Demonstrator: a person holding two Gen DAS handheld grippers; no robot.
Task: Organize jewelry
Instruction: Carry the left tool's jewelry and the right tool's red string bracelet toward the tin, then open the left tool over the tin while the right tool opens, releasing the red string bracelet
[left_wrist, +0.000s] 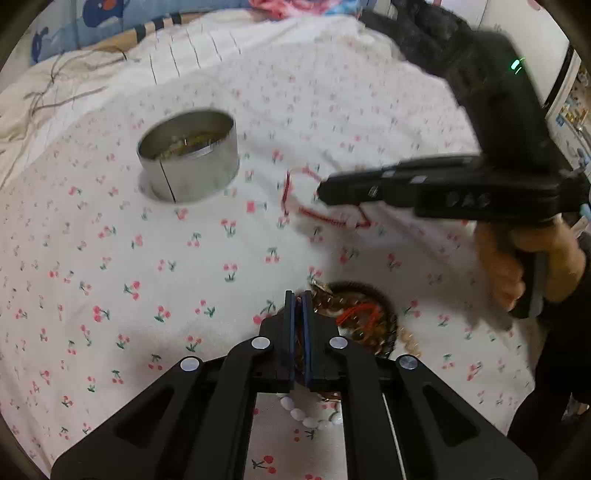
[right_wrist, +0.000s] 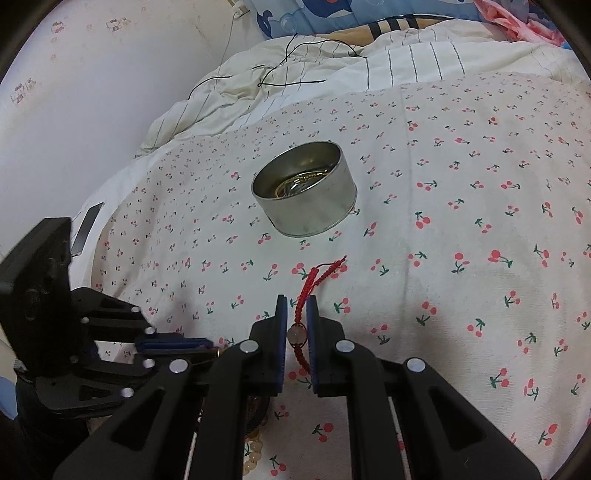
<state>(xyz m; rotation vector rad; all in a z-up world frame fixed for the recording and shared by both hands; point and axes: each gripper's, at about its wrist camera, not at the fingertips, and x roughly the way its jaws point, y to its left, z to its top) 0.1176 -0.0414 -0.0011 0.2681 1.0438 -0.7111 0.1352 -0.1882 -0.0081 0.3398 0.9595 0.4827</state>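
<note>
Jewelry here is light and limp: our right gripper pinches the red cord bracelet by its bead above the bedsheet, our left gripper closed at the tangled pile, tin beyond.

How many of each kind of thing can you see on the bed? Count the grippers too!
Metal tin: 1
Red braided bracelet: 1
White bead string: 1
Tangled jewelry heap: 1 (pieces too tangled to count)
Grippers: 2, the left gripper and the right gripper
Total: 6
</note>
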